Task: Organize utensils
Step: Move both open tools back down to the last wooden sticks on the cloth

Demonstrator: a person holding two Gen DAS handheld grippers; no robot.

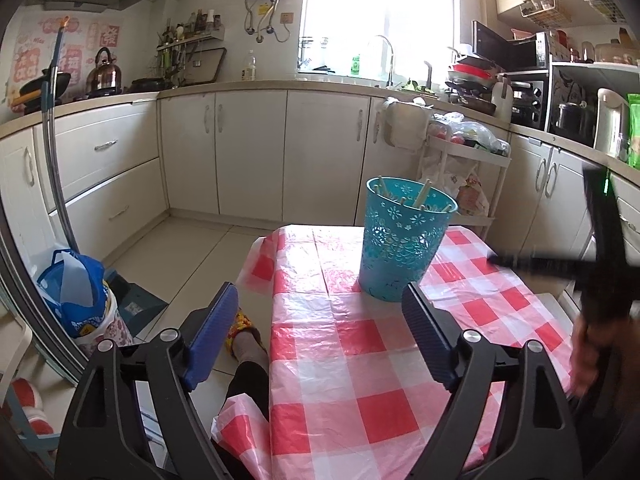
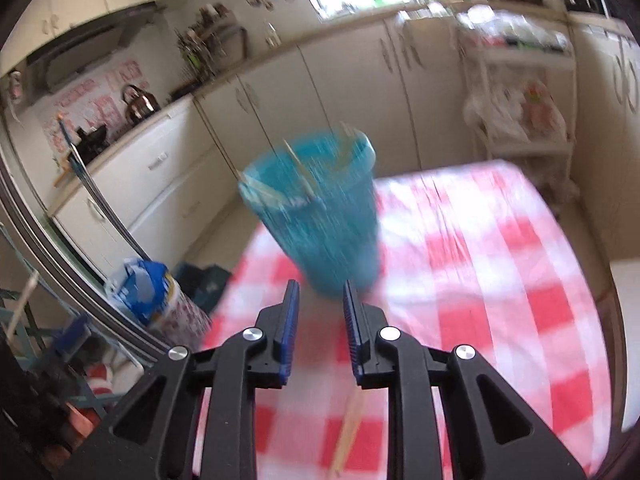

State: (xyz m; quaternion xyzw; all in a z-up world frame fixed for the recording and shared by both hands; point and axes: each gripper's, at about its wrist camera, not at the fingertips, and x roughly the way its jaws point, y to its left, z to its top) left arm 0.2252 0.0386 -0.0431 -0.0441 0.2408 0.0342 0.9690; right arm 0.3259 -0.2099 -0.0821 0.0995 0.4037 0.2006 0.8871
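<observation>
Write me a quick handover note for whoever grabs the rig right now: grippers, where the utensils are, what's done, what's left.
Left gripper: jaws wide open, empty, hovering at the near edge of the checked tablecloth.
Right gripper: jaws slightly apart, nothing between the pads; its view is motion-blurred.
Blue perforated basket stands upright on the cloth and already holds several chopsticks.
One loose stick, probably a chopstick, lies on the cloth beneath the right gripper.
Left to do: pick up that stick and drop it in the basket. No other loose utensils visible.

left wrist: faces table [image 1: 360, 360] | right wrist: closer | shared: basket [image 1: 404, 240]
</observation>
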